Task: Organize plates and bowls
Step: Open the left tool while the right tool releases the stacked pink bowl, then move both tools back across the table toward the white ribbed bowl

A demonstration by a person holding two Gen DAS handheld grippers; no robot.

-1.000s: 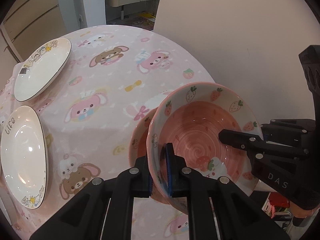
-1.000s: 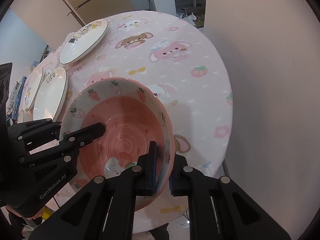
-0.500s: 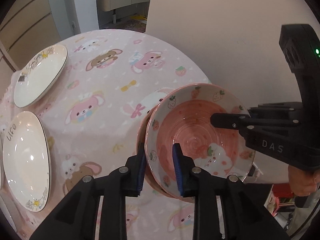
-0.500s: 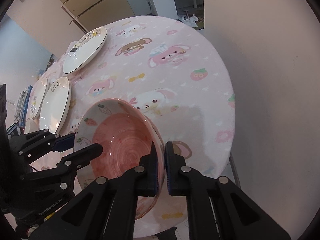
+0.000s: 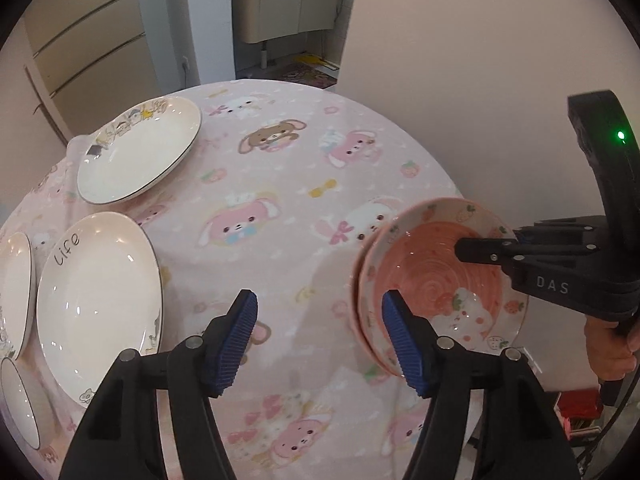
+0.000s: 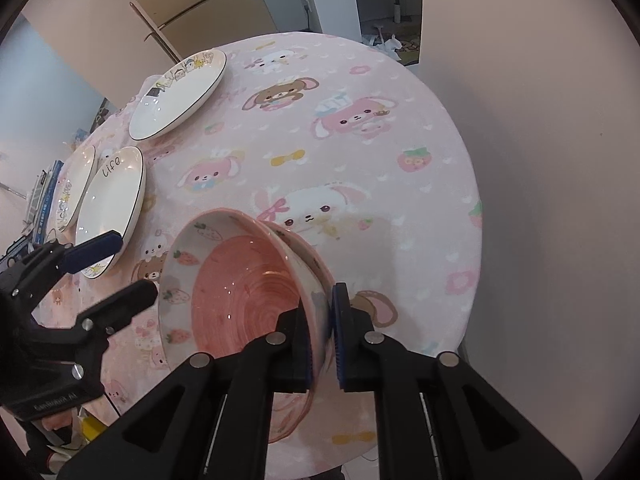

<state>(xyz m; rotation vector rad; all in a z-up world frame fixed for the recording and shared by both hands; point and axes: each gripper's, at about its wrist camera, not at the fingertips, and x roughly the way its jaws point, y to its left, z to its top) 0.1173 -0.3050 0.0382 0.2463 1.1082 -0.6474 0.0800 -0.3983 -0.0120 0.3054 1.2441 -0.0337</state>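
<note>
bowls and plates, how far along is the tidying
Done: one pink bowl sits nested in a second bowl near the table's edge. In hand: the right tool is shut on the top bowl's rim, while the left tool is open and holds nothing. Left: the white plates are spread out singly, the "life" plate, the cartoon plate and more at the left edge.

I see even, soft indoor light, small glare specks on the white plate (image 5: 96, 296), heavy fisheye vignette, corners black.
</note>
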